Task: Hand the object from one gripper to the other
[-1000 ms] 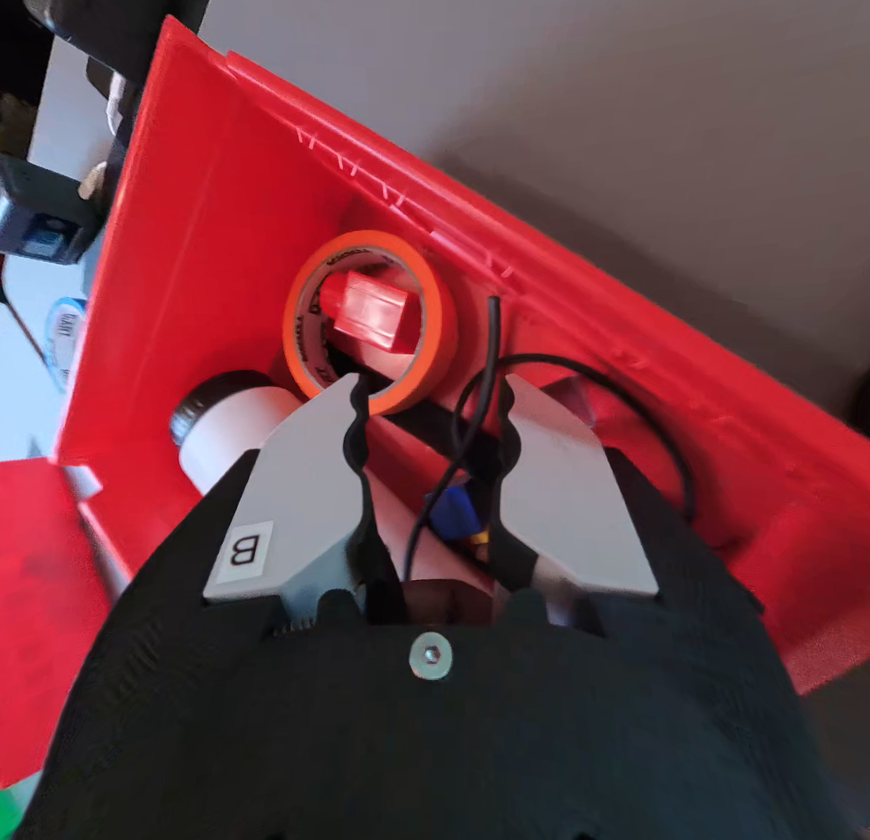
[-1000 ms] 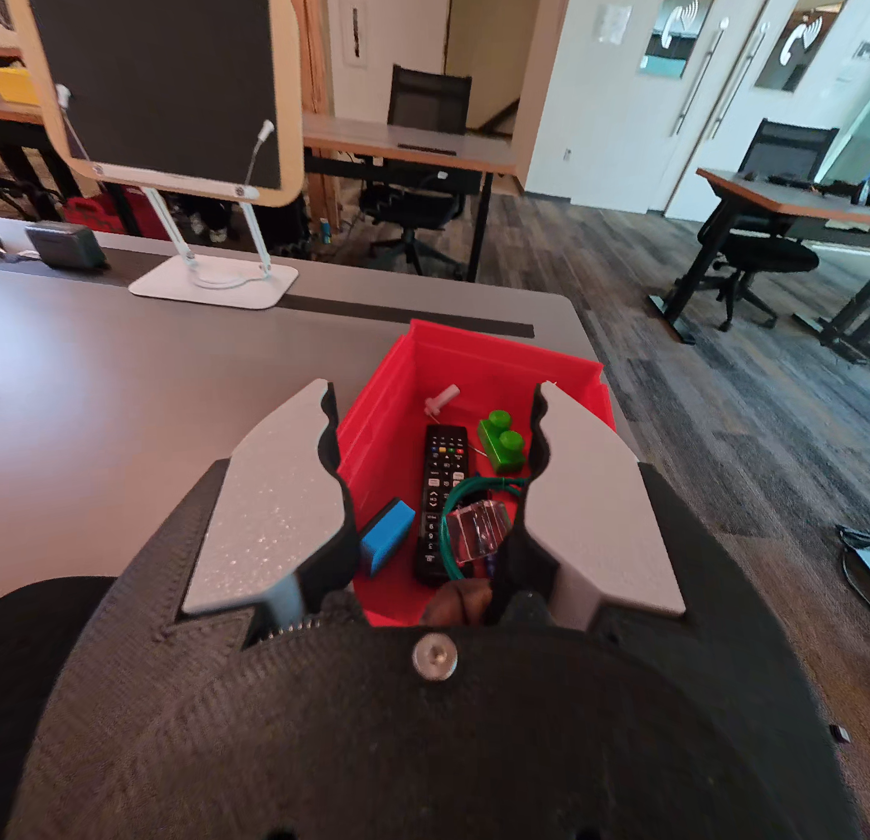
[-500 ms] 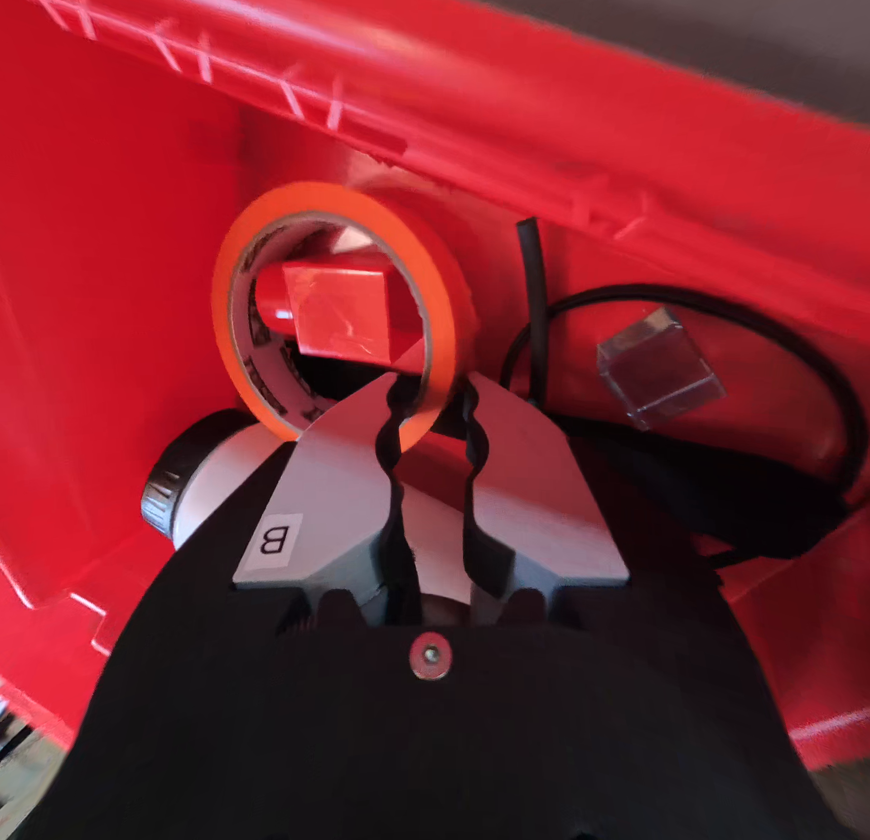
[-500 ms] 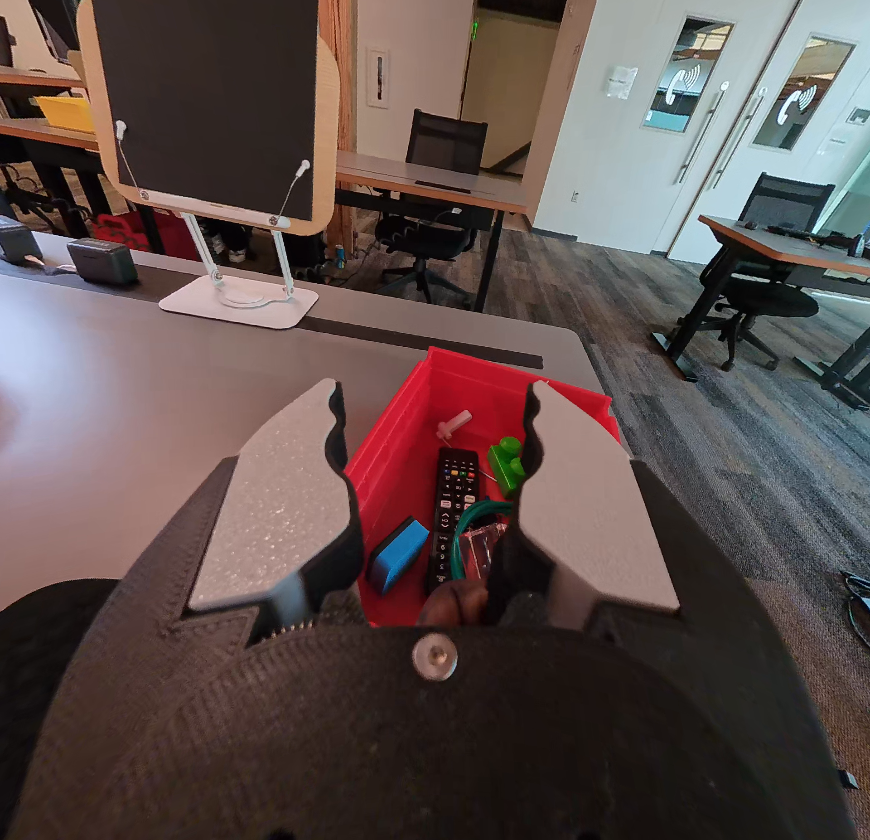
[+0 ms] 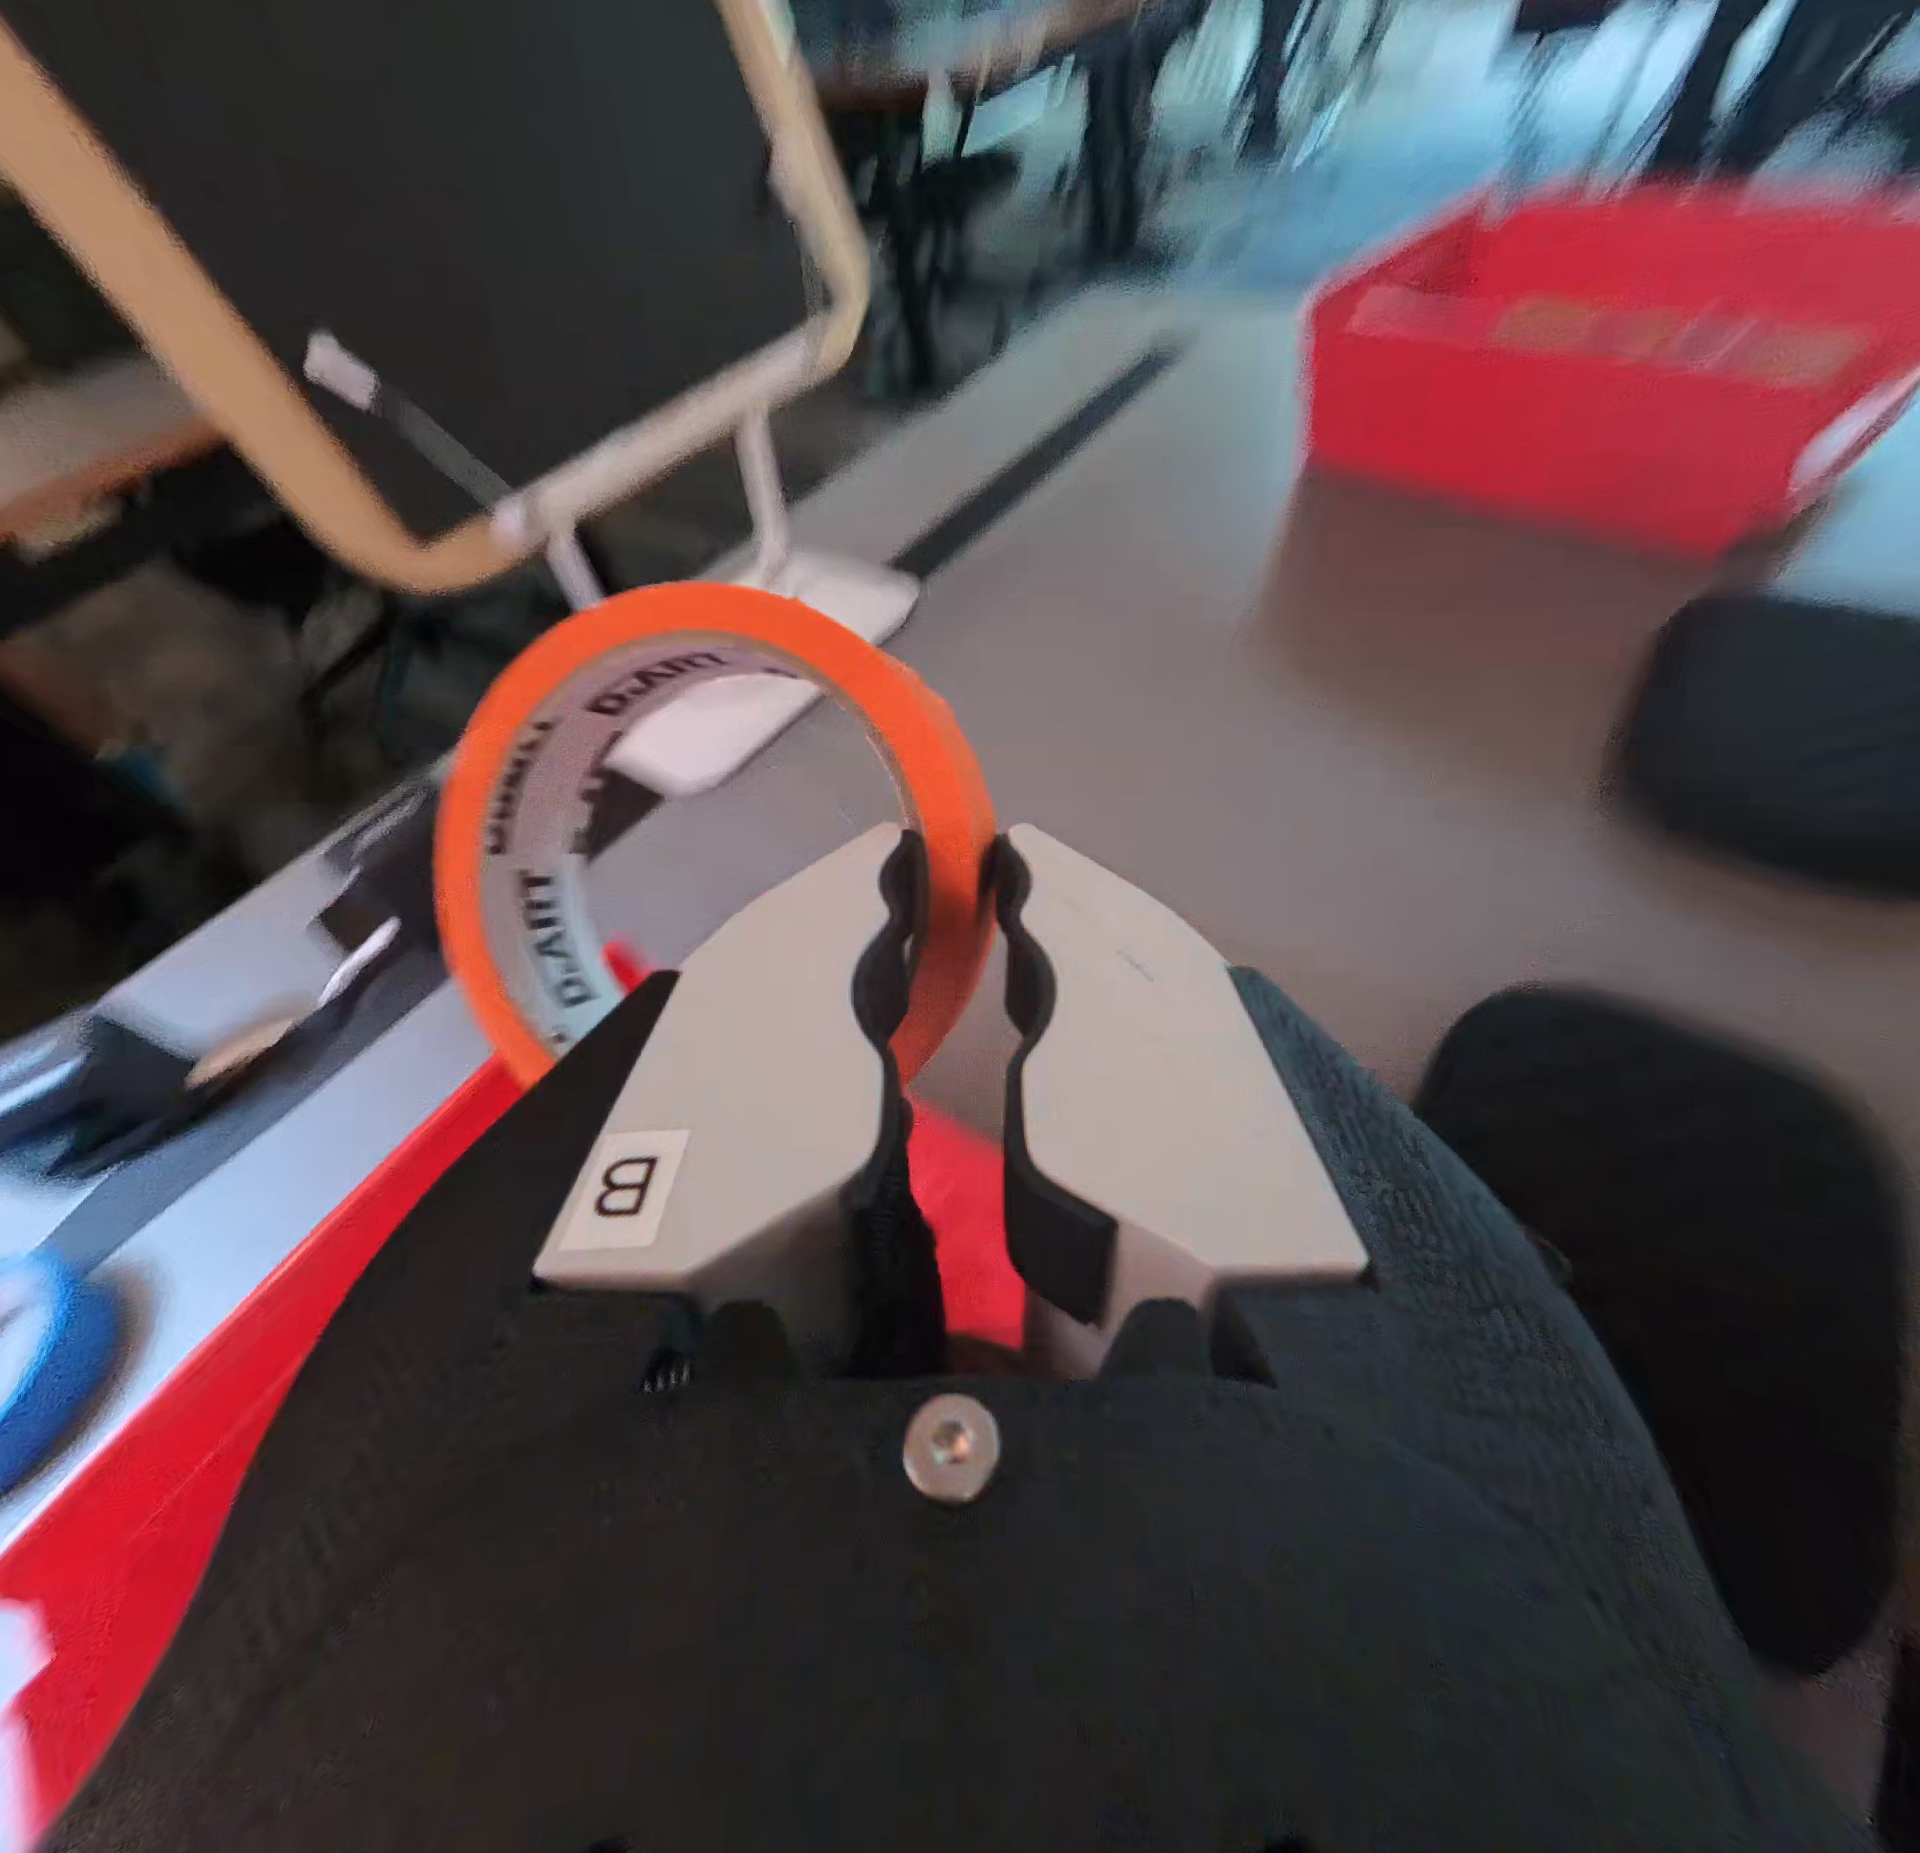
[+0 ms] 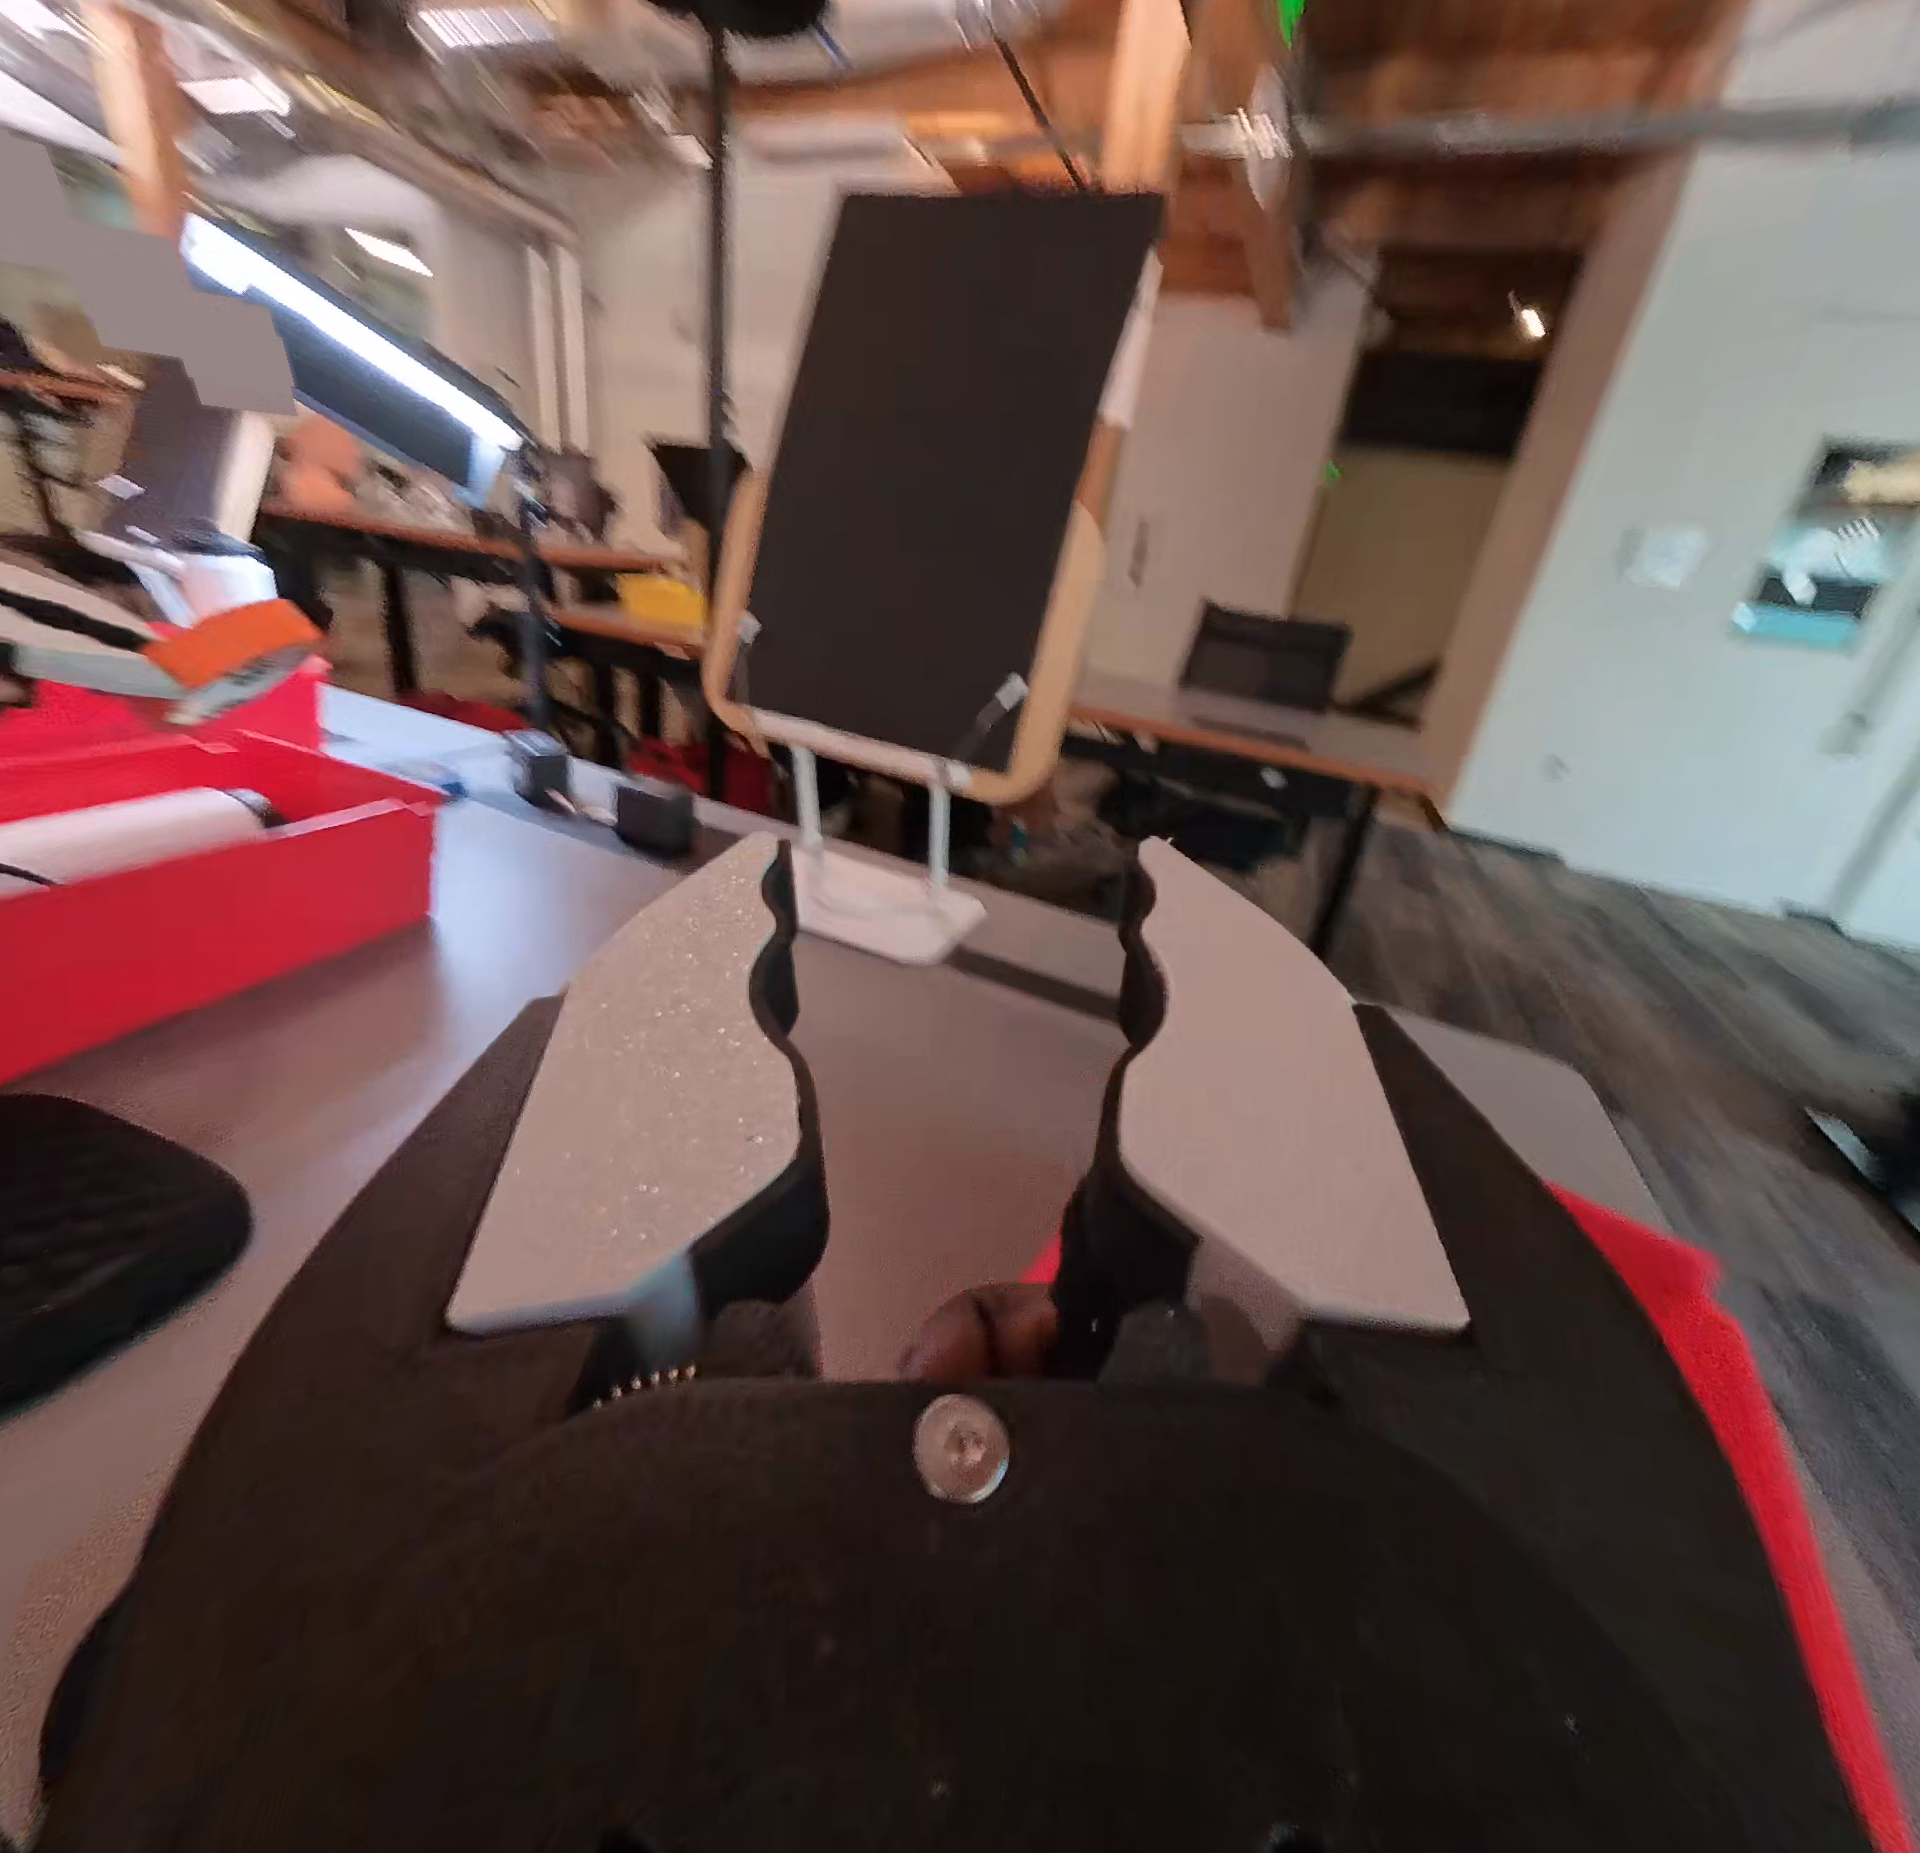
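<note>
**Orange tape ring pinched in the left fingers, right fingers spread empty**

At the far left of the left wrist view, a blurred blue ring (image 5: 47, 1372) lies on the pale grey surface (image 5: 1195, 764), and beside it a red bin's rim (image 5: 312, 1315) runs diagonally under the tool. The left gripper (image 5: 951, 847) has matte grey fingers (image 5: 769, 1055) with wavy black rubber pads, set in a rough, grainy black body; one finger carries a small white sticker. They are closed on the roll of orange tape (image 5: 499, 795), pinching its right-hand wall so one finger sits inside the ring and one outside. The roll is a thin, smooth hoop held on edge in the air above the surface, with a pale printed inner core and a bright orange outer band. Behind it stands a dark panel with a rounded tan frame (image 5: 790, 172) on a white base. Farther right, a second red bin (image 5: 1558, 421) sits on the surface, heavily blurred, with a black pad (image 5: 1787, 743) near it.

In the right wrist view, the tape (image 6: 223, 655) shows small at the left edge, above a red bin (image 6: 208, 899) that holds a white cylinder (image 6: 114, 832). The right gripper (image 6: 961, 868) has speckled grey fingers (image 6: 655, 1086) standing wide apart with nothing between them, over the grey surface. A red bin's edge (image 6: 1766, 1440) shows at the lower right. The room beyond is an office with wood-plank flooring, desks, a dark chair (image 6: 1262, 655) and white walls.
</note>
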Tool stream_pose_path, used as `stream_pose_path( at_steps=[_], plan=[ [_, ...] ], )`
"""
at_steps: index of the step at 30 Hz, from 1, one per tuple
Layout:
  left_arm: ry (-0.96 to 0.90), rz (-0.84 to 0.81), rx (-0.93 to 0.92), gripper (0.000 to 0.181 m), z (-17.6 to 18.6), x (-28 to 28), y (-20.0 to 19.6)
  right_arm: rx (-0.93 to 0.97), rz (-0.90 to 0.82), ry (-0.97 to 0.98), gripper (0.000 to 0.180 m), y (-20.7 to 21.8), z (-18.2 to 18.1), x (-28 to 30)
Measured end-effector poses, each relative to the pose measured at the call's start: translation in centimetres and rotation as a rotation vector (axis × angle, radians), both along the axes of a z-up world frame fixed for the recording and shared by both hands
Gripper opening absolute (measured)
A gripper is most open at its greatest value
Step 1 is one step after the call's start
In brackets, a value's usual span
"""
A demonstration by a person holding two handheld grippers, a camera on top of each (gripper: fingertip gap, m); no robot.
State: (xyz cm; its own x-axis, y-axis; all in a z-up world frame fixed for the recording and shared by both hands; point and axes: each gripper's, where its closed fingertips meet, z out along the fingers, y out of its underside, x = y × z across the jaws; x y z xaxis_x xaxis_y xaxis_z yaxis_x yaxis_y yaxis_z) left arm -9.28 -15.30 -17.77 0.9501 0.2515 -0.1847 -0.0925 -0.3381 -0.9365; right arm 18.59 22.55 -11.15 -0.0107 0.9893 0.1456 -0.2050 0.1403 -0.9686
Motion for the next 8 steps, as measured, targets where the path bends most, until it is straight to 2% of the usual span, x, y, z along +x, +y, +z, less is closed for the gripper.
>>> stream_pose_path(
  at_steps=[1,4,8],
  plan=[
    [-0.005,-0.061,0.088,0.011,1.5,1.9,1.0,0.022,0.034,0.062,0.058,-1.0,0.7,0.0],
    [-0.012,-0.255,0.278,0.010,4.8,8.2,3.4,0.130,0.058,0.253,0.047,-3.7,2.5,0.3],
    [-0.124,-0.552,0.481,0.011,7.7,16.7,6.7,0.247,0.204,0.283,0.042,-9.6,1.9,-0.6]
  ],
)
